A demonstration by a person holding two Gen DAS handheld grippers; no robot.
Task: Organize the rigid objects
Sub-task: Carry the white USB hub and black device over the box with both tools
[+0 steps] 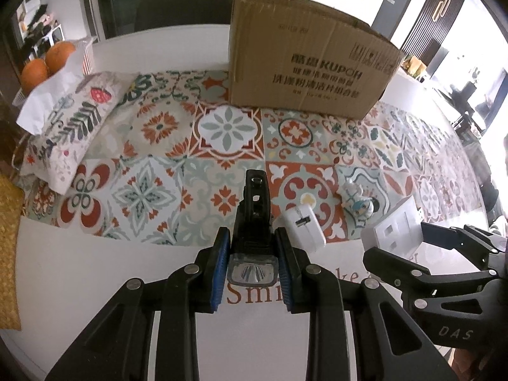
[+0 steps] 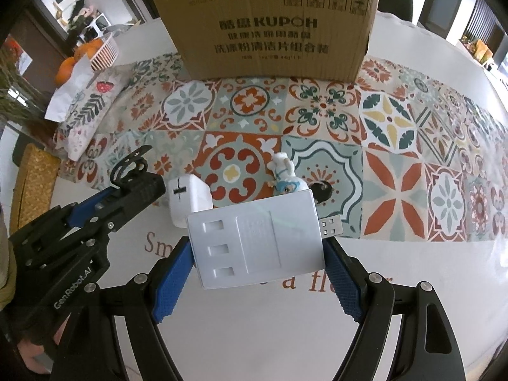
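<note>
My left gripper [image 1: 252, 265] is shut on a black bike light [image 1: 254, 219], lens end toward the camera; it also shows in the right wrist view [image 2: 136, 187]. My right gripper [image 2: 257, 254] is shut on a white USB hub [image 2: 257, 241] with a metal plug [image 2: 331, 227] sticking out right; the hub also shows in the left wrist view [image 1: 397, 231]. A white charger block [image 1: 304, 225] [image 2: 189, 198] and a small figurine [image 1: 360, 198] [image 2: 287, 174] lie on the patterned mat [image 1: 158, 127]. An open cardboard box [image 1: 311, 60] [image 2: 273, 28] stands at the far side.
A basket with oranges [image 1: 47, 60] and white paper sit at the far left beside a floral pouch [image 1: 73, 133]. A woven yellow mat [image 1: 8, 254] lies at the left edge. The white table [image 1: 95, 279] carries printed lettering near me.
</note>
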